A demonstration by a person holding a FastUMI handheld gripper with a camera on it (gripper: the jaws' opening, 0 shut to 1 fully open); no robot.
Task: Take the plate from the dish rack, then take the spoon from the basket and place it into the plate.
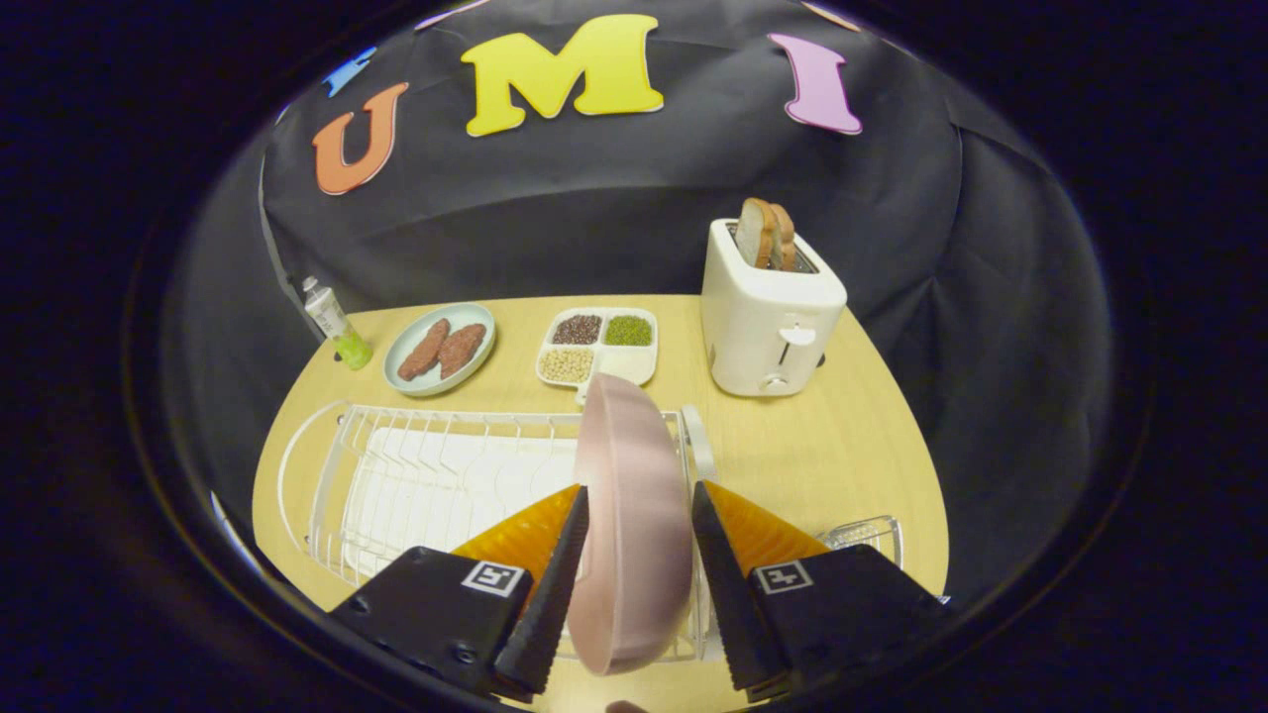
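The gripper (634,515) stood with fingers apart, straddling the pink plate (629,515), which stood on edge in the white wire dish rack (436,475); neither finger visibly pressed it; the smooth, rounded rim could slip if clamped off-centre, or snag the wires when lifted.

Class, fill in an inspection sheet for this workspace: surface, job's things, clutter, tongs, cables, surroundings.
Surface: pale wooden table.
Job's things: pink plate standing on edge at the white dish rack, between the fingers; wire basket beyond the right finger, spoon not discernible.
Clutter: toaster holding bread; divided tray of grains; plate of patties; bottle.
Tongs: fingers on either side of the plate; contact unclear.
Cables: nothing seen.
Surroundings: black cloth wall.
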